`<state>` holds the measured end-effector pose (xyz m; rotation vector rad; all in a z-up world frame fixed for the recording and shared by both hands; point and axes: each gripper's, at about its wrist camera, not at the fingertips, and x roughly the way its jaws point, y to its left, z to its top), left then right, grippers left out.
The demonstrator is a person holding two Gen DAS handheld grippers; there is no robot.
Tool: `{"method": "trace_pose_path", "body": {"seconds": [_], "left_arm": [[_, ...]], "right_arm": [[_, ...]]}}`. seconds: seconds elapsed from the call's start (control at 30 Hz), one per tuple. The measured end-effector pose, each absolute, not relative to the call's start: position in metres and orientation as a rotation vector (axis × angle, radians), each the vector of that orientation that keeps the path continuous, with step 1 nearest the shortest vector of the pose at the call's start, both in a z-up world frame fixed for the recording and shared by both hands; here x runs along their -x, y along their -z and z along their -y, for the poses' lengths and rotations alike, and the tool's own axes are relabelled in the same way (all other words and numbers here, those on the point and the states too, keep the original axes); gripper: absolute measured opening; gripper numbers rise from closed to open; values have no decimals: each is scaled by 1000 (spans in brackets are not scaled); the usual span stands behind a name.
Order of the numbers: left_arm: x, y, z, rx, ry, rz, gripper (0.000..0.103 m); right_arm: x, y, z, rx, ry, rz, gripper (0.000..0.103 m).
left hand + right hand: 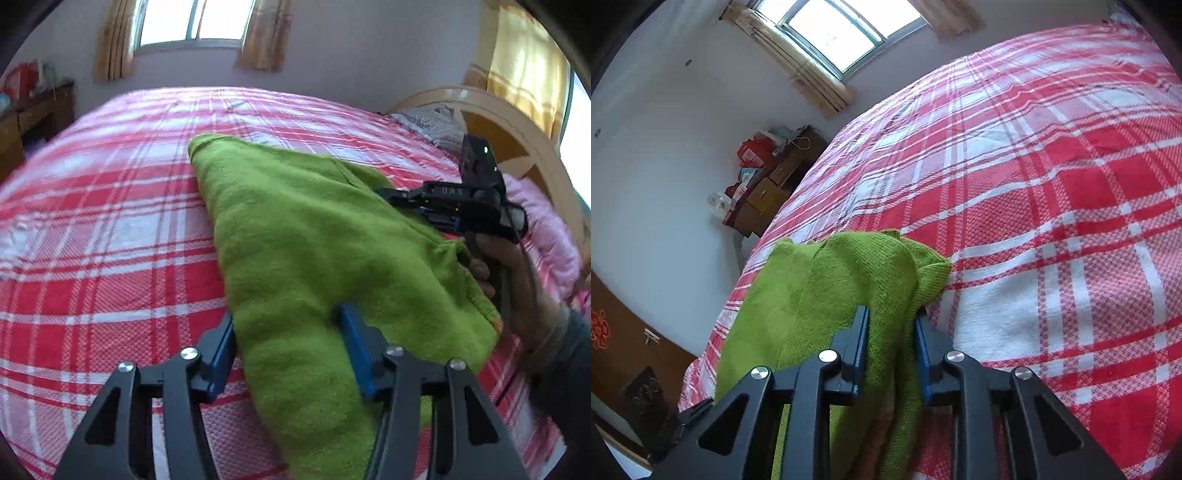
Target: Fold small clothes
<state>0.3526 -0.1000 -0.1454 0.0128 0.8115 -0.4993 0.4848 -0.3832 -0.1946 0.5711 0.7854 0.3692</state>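
Two tongs were seen on one green knit garment (306, 236), which was spread over the red plaid bed (110, 229). In the left wrist view, the left tongs (291, 350) were set about halfway apart with a thick fold of the garment filling the gap, pads pressed into it. The right tongs (399, 199) were spotted at the garment's far edge, held by a hand (506, 273).

In the right wrist view, the right tongs (892, 350) were narrowed around a bunched strip of the garment (827, 288).
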Motion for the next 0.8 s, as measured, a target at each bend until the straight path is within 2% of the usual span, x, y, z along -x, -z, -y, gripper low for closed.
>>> {"method": "trace_pose_path", "body": {"seconds": [0.17, 0.27, 0.8], "left_arm": [[-350, 136, 102, -41, 473, -811, 36], [-348, 127, 97, -45, 480, -817, 31], [-295, 98, 49, -68, 458, -769, 29]], "right_arm": [[-478, 185, 375, -512, -334, -768, 18], [-471, 180, 377, -545, -335, -756, 16], [-422, 152, 307, -551, -466, -735, 15]]}}
